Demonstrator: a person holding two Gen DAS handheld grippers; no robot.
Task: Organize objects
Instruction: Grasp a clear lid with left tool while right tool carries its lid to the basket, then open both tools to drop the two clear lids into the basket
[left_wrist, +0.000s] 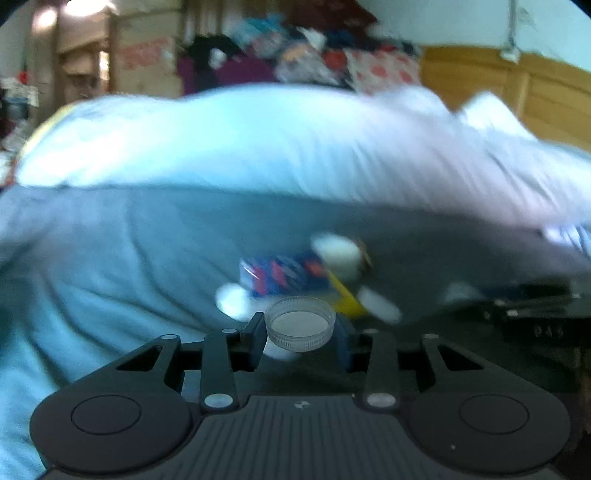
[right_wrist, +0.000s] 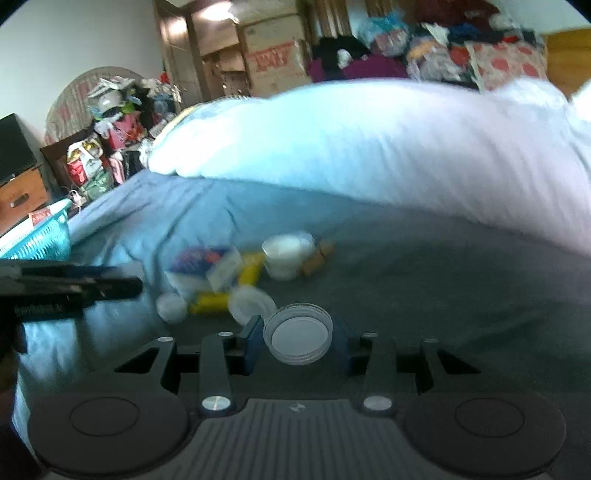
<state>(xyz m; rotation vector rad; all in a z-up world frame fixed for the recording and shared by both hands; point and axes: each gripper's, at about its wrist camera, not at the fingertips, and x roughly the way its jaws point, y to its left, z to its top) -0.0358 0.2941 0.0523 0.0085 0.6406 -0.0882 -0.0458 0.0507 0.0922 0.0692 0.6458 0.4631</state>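
Right now your left tongs are clamped on a clear plastic lid, and your right tongs pinch a second clear lid, both held above the bed. Beyond them lies a blurred pile of small containers on the blue sheet. You look mid-carry; next, find each lid's matching pot. Farther back sits the pale pillow.
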